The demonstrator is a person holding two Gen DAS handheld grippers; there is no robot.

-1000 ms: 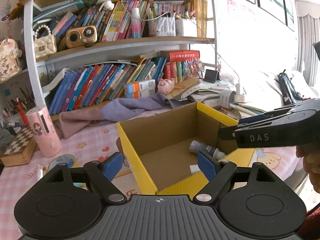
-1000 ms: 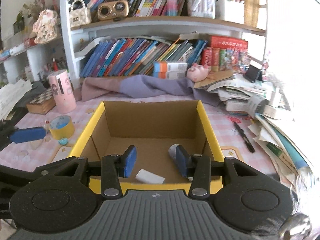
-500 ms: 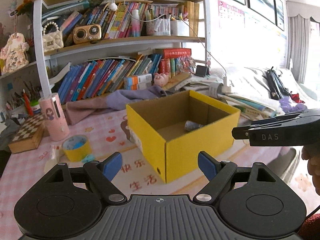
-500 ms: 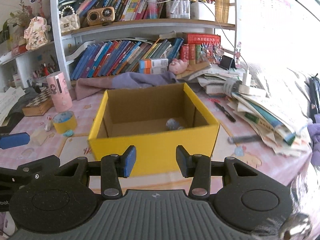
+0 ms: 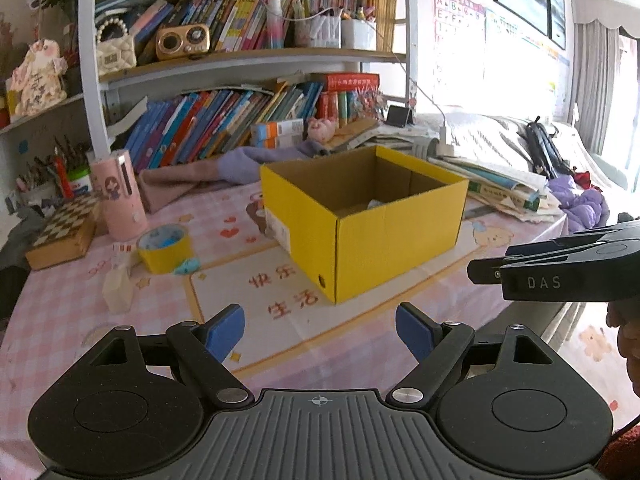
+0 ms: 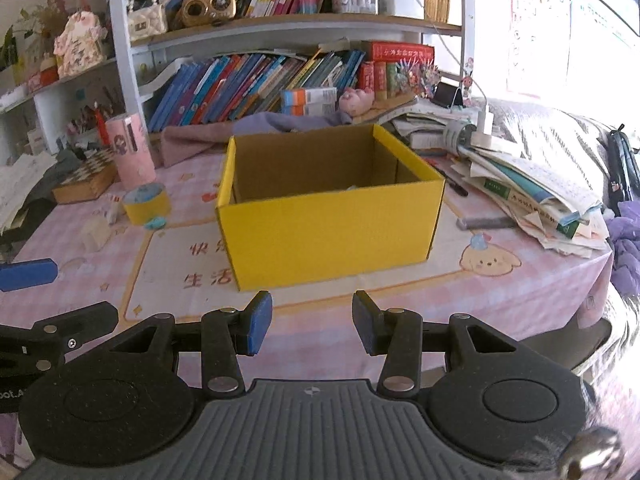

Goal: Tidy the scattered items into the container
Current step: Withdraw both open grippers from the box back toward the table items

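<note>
Yellow cardboard box [image 6: 332,216] sat mid-table with items inside as we drew both empty, wide-spread grippers, left [image 5: 320,332] and right [image 6: 312,328], back from it, tape roll [image 5: 164,248] still out.

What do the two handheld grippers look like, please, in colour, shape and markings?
Both the left gripper and the right gripper have matte black bodies: a ribbed centre plate with a small crosshair mark, a round disc at each side, silver pivot rivets, and angular black fingers tipped with blue pads. Seen side-on from the left wrist, the right gripper carries white "DAS" lettering.
</note>
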